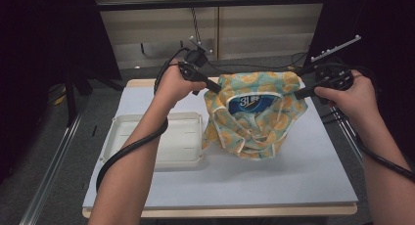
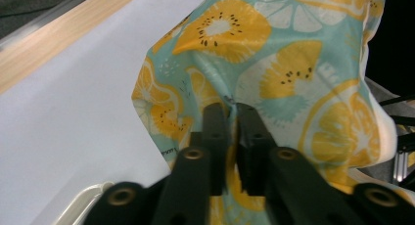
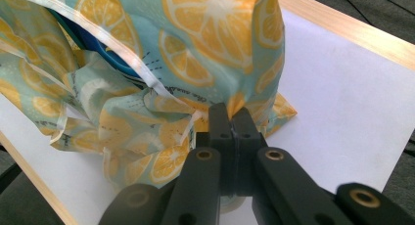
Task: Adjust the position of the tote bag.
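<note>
A teal cloth bag printed with orange slices [image 1: 254, 115] stands on the white table mat, its mouth held apart toward me. Inside it sits a blue package with white lettering [image 1: 249, 103]. My left gripper [image 1: 217, 88] is shut on the bag's left rim; in the left gripper view the jaws pinch the cloth bag [image 2: 274, 73] at the left gripper's tips [image 2: 231, 109]. My right gripper [image 1: 297, 94] is shut on the right rim; the right gripper view has its tips [image 3: 231, 113] closed on the cloth bag [image 3: 161, 54], with the blue package [image 3: 105, 56] peeking out of the opening.
A white shallow tray [image 1: 161, 139] lies on the mat left of the bag, under my left forearm. The mat [image 1: 293, 171] has bare room in front and to the right. Cables trail off both grippers. The wooden table edge [image 1: 244, 210] runs along the front.
</note>
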Available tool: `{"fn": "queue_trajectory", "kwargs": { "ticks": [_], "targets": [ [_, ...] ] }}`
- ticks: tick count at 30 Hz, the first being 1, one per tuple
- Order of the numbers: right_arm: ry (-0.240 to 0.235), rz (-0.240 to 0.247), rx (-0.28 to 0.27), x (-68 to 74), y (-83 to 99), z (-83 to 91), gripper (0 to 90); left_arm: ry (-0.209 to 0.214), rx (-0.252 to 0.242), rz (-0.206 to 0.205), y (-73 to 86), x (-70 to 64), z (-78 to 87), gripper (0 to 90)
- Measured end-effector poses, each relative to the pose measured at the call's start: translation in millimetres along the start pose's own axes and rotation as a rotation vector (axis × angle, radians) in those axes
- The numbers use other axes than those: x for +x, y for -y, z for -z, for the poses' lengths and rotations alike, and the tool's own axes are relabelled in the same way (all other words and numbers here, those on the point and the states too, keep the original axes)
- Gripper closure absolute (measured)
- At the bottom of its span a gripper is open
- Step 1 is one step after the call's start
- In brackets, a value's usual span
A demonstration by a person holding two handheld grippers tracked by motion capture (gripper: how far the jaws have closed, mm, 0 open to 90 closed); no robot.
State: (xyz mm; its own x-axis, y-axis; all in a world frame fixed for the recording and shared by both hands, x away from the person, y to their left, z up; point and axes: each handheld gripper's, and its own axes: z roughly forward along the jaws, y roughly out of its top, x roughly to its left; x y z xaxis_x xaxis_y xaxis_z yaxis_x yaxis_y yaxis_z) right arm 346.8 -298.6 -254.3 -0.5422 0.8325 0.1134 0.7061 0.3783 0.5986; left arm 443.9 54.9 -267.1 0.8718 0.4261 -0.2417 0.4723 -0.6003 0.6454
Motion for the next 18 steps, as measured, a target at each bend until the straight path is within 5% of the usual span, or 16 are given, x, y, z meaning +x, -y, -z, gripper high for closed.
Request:
{"fn": "queue_trajectory", "kwargs": {
  "ticks": [7,14,18],
  "targets": [
    [0.004,0.002,0.005,1.6,1.3,3.4,90.0,-0.008,-0.087,-0.004,-3.2,-6.5,23.2,54.3],
    [-0.003,-0.007,0.007,1.5,4.4,-0.3,90.0,-0.037,-0.014,-0.135,-5.3,-37.3,22.6,35.8],
    [-0.004,-0.008,0.005,2.8,5.0,-1.1,90.0,-0.032,0.03,-0.174,-1.7,-42.5,10.8,41.8]
  ]
}}
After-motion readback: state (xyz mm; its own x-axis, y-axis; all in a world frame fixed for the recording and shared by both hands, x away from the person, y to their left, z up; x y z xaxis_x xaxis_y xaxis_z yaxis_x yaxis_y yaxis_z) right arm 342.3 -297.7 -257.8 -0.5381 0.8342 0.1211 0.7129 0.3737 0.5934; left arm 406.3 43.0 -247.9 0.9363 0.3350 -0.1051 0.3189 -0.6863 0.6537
